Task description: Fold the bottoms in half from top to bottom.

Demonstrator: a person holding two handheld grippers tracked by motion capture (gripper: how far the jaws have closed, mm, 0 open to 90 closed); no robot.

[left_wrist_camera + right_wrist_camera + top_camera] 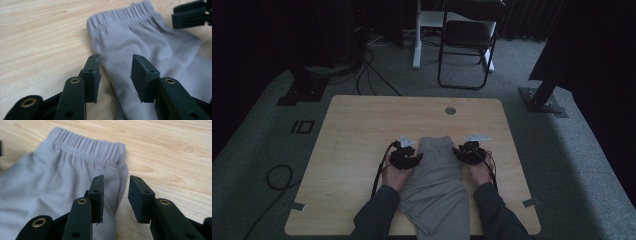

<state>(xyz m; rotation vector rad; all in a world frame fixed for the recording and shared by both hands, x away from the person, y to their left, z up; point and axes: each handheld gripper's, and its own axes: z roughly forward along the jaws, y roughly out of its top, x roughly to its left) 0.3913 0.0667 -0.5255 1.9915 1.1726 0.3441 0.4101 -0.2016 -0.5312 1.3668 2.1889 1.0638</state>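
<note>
Grey pants (pixel 437 180) lie folded on a wooden table (pixel 357 130), near its front edge and a little right of centre. Their long axis runs from the near edge toward the far side, leaning slightly left as it goes away. The gathered elastic waistband (pixel 435 141) is the far end, pointing away from the person; the legs reach back to the near edge, between the person's forearms.

The left gripper (pixel 410 157) sits at the left edge of the cloth, just below the waistband. In the left gripper view its jaws stand apart over that edge (pixel 117 62), one over bare wood, the other over fabric, pinching nothing.

The right gripper (pixel 462 152) sits at the right edge of the cloth, level with the left one. In the right gripper view its jaws are also apart, straddling the folded right edge (pixel 120 187) just below the waistband (pixel 87 146), and the pads do not press the fabric.
</note>
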